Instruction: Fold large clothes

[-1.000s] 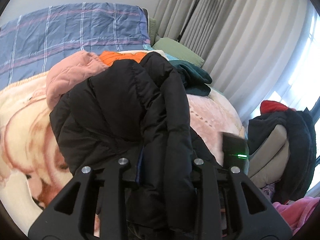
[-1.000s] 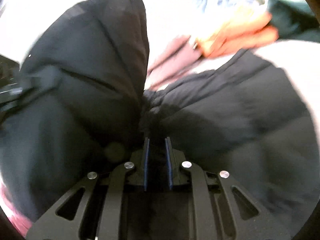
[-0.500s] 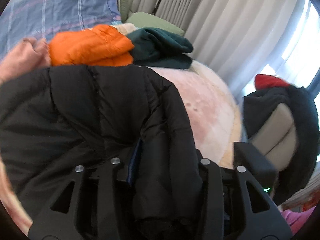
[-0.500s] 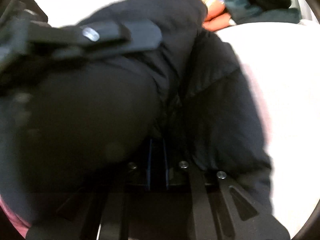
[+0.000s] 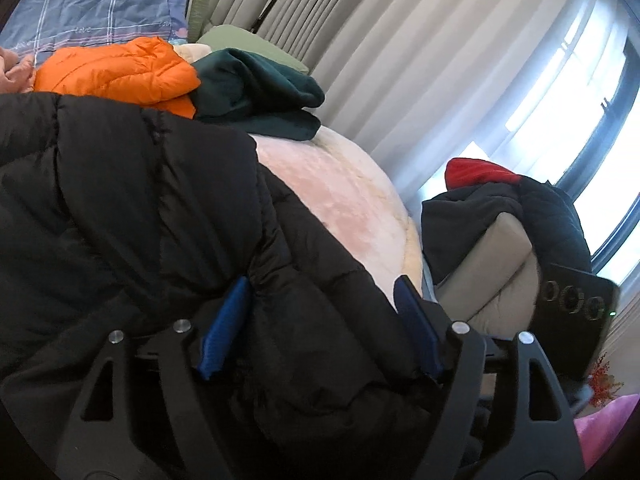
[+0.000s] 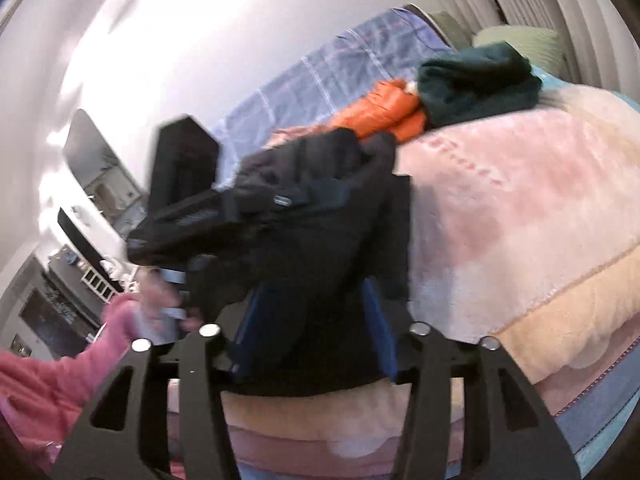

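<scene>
A black puffer jacket (image 5: 140, 208) lies bunched on the pink blanket (image 5: 340, 192) of the bed. My left gripper (image 5: 322, 282) sits low over its near edge. Its jaws are opening, and a thick fold of the jacket bulges between the blue pads (image 5: 224, 320) without being pinched. In the right wrist view the jacket (image 6: 320, 208) hangs in a heap at the bed's edge. My right gripper (image 6: 314, 288) is opening too, with jacket fabric between its spread pads (image 6: 380, 328). The left gripper's black body (image 6: 188, 184) shows beyond, with a hand in a pink sleeve (image 6: 60, 380) beneath it.
A folded orange jacket (image 5: 120, 72) and a dark green garment (image 5: 260, 88) lie at the head of the bed, before a blue plaid cover (image 5: 100, 0). A chair (image 5: 508, 264) piled with dark and red clothes stands by the curtained window on the right.
Both grippers were clamped on the jacket and have spread their jaws. The left one sank toward the bed and swung right. The right one drew back, so the bed now shows.
</scene>
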`<state>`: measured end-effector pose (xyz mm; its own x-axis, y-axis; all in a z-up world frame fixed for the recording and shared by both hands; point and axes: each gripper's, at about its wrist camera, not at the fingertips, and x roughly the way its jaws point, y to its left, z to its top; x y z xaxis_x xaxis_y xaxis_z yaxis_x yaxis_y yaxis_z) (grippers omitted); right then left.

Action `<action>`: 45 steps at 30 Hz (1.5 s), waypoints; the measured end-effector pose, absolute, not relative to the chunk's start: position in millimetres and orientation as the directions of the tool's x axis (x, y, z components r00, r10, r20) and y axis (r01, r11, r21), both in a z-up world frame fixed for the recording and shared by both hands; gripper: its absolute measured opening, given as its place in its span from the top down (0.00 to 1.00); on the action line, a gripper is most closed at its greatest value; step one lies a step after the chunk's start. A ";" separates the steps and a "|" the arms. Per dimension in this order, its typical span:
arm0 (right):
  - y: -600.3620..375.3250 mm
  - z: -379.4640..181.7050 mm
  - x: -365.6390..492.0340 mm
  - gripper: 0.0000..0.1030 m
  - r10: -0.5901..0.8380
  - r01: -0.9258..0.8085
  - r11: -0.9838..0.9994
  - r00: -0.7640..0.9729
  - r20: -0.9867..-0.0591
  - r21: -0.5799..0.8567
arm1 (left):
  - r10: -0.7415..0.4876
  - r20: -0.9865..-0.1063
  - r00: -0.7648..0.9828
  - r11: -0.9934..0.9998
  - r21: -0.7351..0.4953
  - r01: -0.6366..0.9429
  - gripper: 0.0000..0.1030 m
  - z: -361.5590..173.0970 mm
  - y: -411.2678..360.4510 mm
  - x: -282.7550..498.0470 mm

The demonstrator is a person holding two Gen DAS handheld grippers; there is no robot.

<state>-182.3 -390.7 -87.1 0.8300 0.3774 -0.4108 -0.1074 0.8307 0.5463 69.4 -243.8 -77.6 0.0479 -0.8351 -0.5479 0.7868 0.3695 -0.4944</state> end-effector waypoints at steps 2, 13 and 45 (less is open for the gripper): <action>-382.2 -79.4 -187.5 0.39 0.397 -0.143 0.831 0.829 -0.393 0.538 | -0.843 -0.537 0.043 0.362 -0.506 0.783 0.23 -78.8 -243.9 69.3; -385.5 -131.4 -162.9 0.86 0.275 0.150 0.796 0.773 -0.572 0.586 | -0.847 -0.529 0.043 0.357 -0.507 0.785 0.19 -67.0 -249.1 66.4; -369.6 -158.3 -138.0 1.00 0.180 0.171 0.870 0.763 -0.621 0.463 | -0.685 -0.613 0.394 0.586 -0.142 0.798 0.24 -73.0 -209.1 86.7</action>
